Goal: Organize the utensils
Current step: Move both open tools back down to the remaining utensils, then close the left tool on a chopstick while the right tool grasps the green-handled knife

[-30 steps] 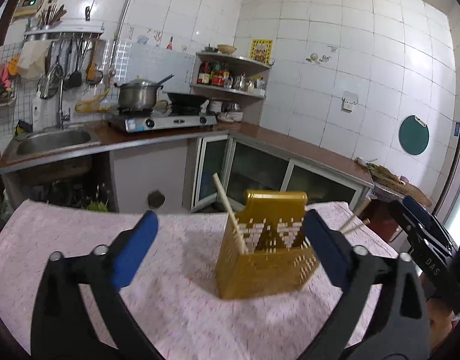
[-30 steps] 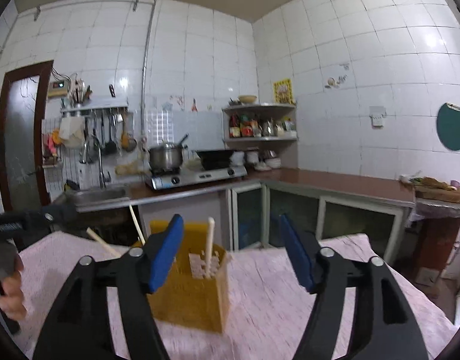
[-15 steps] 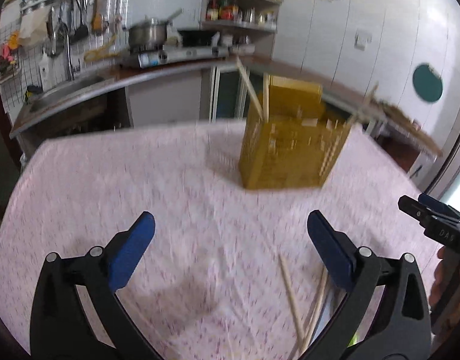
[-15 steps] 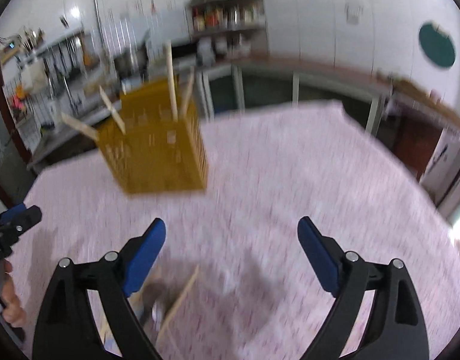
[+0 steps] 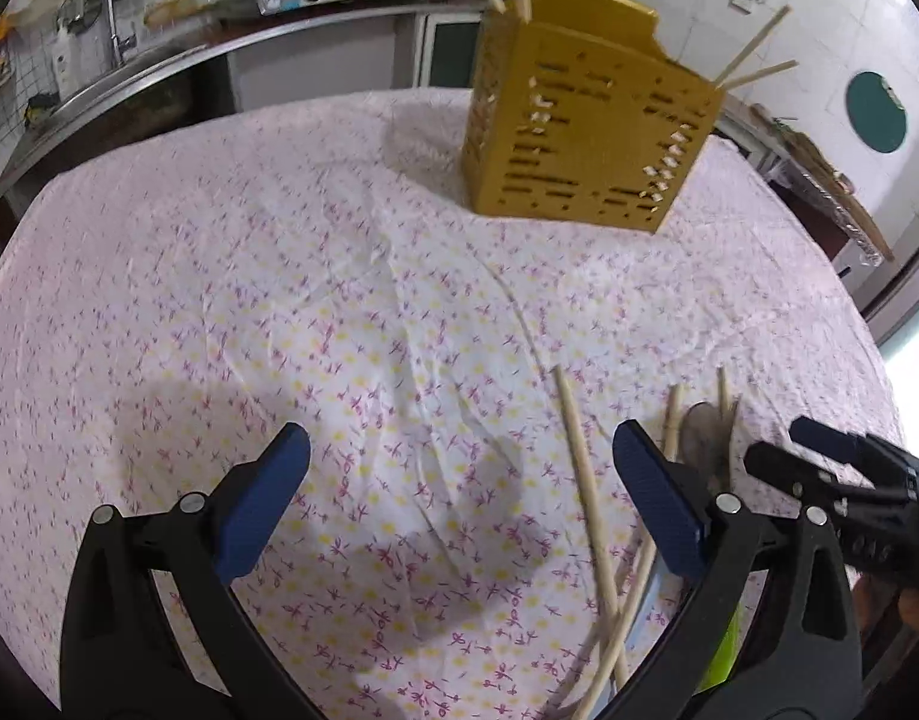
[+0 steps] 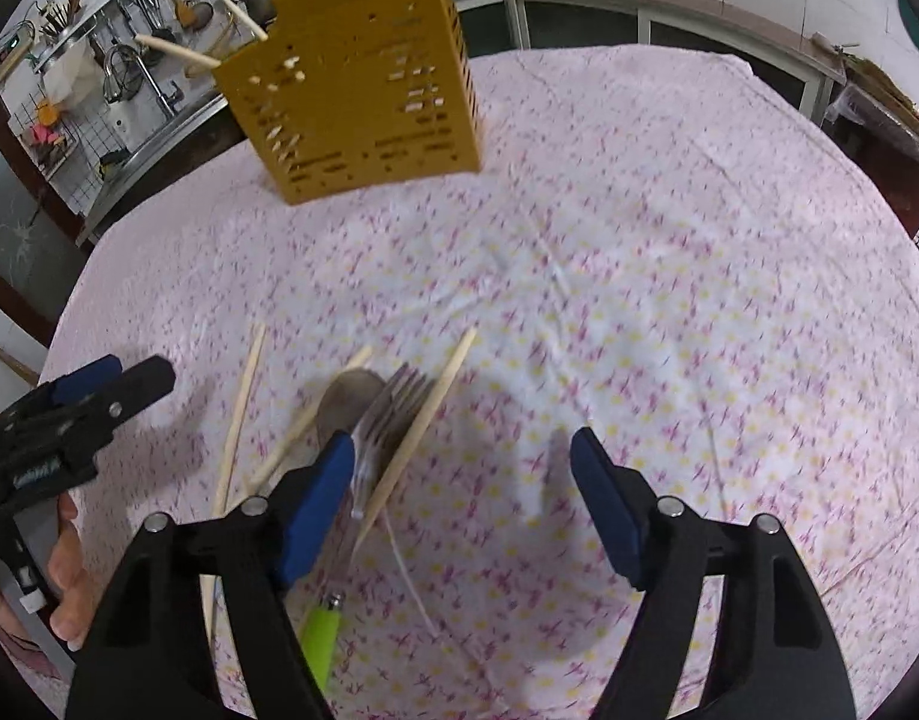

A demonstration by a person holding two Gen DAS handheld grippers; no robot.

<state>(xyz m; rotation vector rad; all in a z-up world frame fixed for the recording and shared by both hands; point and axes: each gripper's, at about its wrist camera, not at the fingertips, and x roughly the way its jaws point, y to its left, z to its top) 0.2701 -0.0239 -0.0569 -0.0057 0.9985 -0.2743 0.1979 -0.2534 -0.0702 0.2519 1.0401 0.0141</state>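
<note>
Right wrist: I'm partway through; some chopsticks already stand in the yellow holder (image 6: 363,78) at 11 o'clock.
Loose chopsticks (image 6: 420,420), fork (image 6: 393,414), spoon (image 6: 345,396) left on table (image 6: 669,300); right fingers (image 6: 462,498) just narrowing, left fingers (image 5: 459,498) wide, both empty.

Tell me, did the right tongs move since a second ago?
Yes. The right tongs tipped downward toward the table: earlier they framed the yellow utensil holder and the kitchen wall; now they hang over the fork and chopsticks on the tablecloth.
</note>
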